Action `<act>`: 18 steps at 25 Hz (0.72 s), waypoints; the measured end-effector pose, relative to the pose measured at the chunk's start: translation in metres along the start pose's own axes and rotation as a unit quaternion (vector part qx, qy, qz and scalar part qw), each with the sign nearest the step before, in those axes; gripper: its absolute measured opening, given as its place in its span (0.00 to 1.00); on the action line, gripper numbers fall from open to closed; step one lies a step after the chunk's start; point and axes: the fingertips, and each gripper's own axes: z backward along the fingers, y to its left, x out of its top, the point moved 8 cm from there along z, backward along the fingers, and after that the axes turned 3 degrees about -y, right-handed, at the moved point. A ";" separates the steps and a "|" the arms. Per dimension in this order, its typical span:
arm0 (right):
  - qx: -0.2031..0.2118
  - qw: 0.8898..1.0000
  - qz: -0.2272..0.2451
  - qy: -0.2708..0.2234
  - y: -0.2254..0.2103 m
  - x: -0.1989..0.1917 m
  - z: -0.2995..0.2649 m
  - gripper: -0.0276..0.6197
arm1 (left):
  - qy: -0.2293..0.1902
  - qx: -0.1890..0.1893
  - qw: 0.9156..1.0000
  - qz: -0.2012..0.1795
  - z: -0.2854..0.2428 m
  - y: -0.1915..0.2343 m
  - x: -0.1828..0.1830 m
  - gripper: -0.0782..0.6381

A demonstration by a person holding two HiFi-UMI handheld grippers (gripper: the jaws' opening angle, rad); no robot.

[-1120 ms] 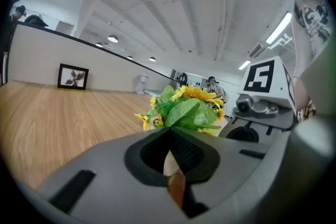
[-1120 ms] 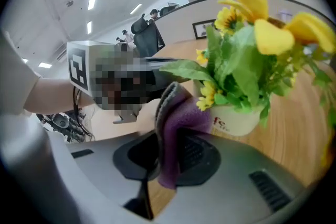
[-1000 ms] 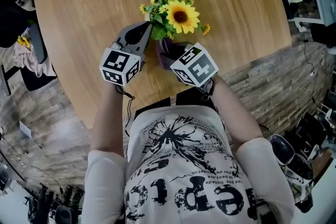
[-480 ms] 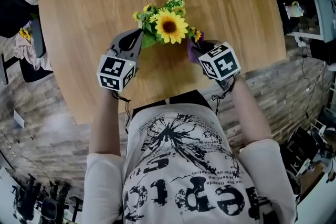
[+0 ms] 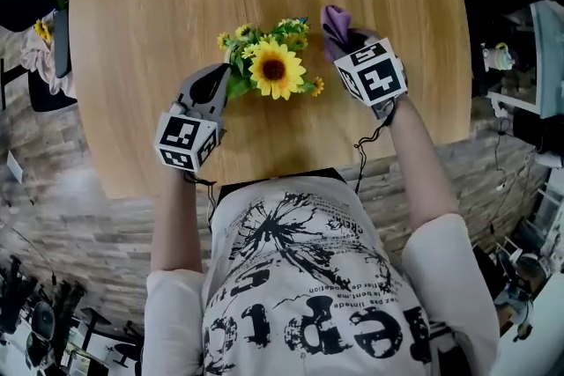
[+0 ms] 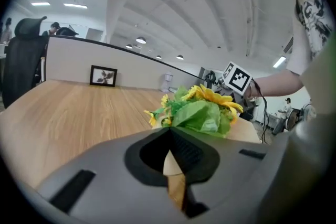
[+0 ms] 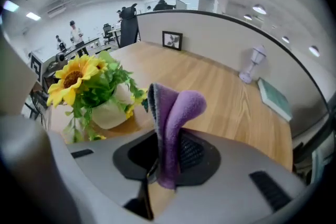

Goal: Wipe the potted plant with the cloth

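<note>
The potted plant, a big sunflower with small yellow flowers and green leaves in a white pot, stands on the round wooden table. My left gripper is shut with nothing between its jaws, and its tips sit against the leaves on the plant's left side. In the left gripper view the plant fills the space just past the shut left gripper. My right gripper is to the right of the plant, shut on a purple cloth. In the right gripper view the cloth sticks up, clear of the plant.
A small picture frame and a little white lamp stand at the table's far side. A teal book lies near the right edge. Behind a partition is an office with chairs and people. The table's near edge is close to my body.
My right gripper has carried the purple cloth from in front of the plant round to its right side and farther out. The left gripper stayed by the plant's left side.
</note>
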 end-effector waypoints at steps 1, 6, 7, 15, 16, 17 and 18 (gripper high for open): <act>0.005 1.000 0.021 -0.006 -0.003 0.010 -0.004 0.16 | -0.001 0.008 1.000 -0.001 0.000 -0.001 0.000 0.11; 0.032 0.993 0.108 -0.022 -0.012 0.057 -0.033 0.16 | 0.003 0.030 1.000 0.006 -0.001 -0.004 0.002 0.12; 0.039 0.991 0.124 -0.025 -0.011 0.065 -0.039 0.16 | 0.003 0.033 0.999 0.010 -0.001 -0.004 0.003 0.12; 0.137 0.960 0.239 -0.053 0.023 0.112 -0.073 0.16 | 0.000 0.060 0.998 0.032 -0.001 -0.008 0.004 0.12; 0.149 0.955 0.249 -0.052 0.028 0.116 -0.077 0.16 | 0.000 0.062 0.997 0.034 -0.001 -0.008 0.004 0.12; 0.162 0.951 0.258 -0.050 0.033 0.118 -0.080 0.16 | 0.000 0.064 0.997 0.036 0.000 -0.007 0.003 0.12; 0.175 0.946 0.268 -0.047 0.037 0.119 -0.083 0.16 | 0.000 0.065 0.997 0.039 0.000 -0.007 0.003 0.12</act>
